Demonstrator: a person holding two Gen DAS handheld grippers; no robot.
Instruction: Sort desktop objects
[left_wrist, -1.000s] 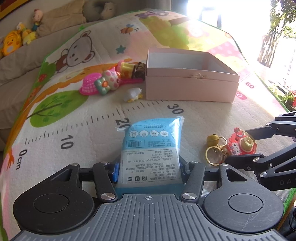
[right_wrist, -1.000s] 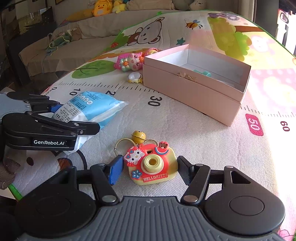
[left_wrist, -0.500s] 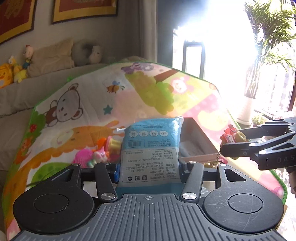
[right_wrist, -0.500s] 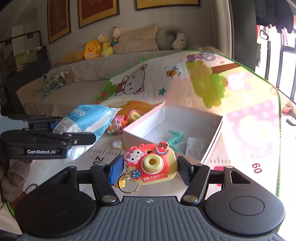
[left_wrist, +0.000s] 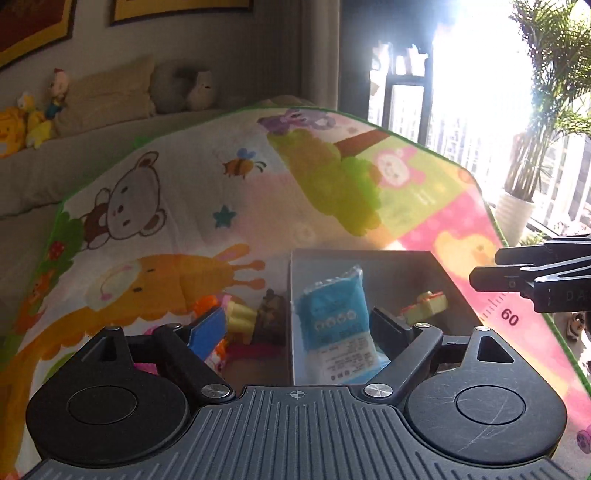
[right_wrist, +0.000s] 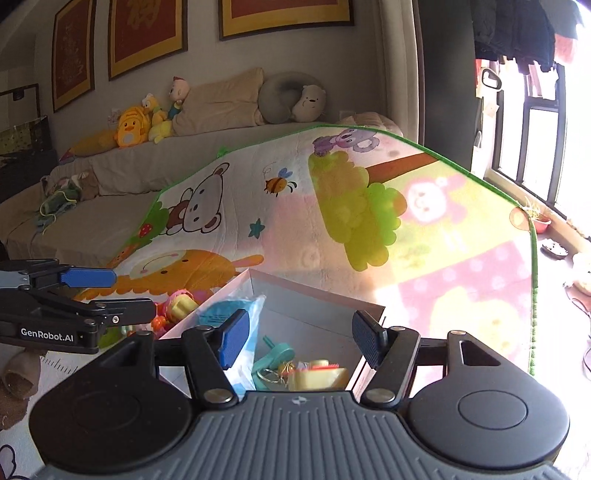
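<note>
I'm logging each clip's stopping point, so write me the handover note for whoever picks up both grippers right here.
Left gripper: fingers open, empty, above the box.
Right gripper: fingers open, empty, also above the box.
Pink box: now holds the blue packet, the camera keychain and a teal clip.
Done: packet and keychain are both in the box.
Left: the small toys lying on the mat beside the box's left wall; a few are hidden behind the left gripper.

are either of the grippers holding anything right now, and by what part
Nothing is held. The left gripper and right gripper are both open above the pink box; the blue packet and the camera keychain lie inside it.
</note>
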